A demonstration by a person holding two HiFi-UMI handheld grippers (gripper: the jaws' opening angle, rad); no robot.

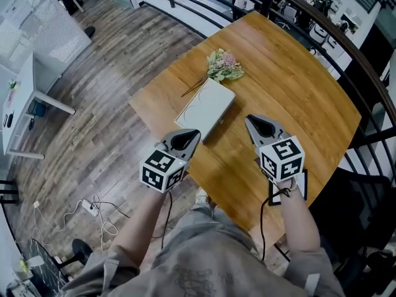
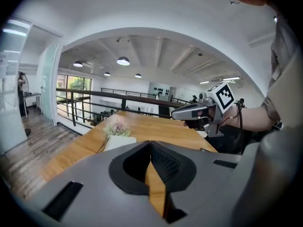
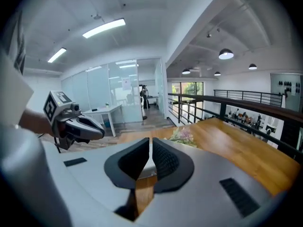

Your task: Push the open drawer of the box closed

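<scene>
A flat white box point(image 1: 207, 108) lies near the middle of the round wooden table point(image 1: 297, 85); I cannot make out its drawer. My left gripper point(image 1: 195, 132) hovers just off the box's near end, jaws shut and empty. My right gripper point(image 1: 249, 120) hangs to the right of the box, apart from it, also shut on nothing. In the left gripper view the jaws point(image 2: 150, 144) meet, with the box point(image 2: 118, 142) ahead and the right gripper point(image 2: 177, 113) further right. In the right gripper view the jaws point(image 3: 150, 142) stand together, and the left gripper point(image 3: 100, 132) shows at the left.
A small bunch of dried flowers point(image 1: 224, 67) lies at the box's far end. A dark railing point(image 1: 346, 48) curves behind the table, and a black chair point(image 1: 365, 209) stands at the right. Cables point(image 1: 93, 209) lie on the floor at the left.
</scene>
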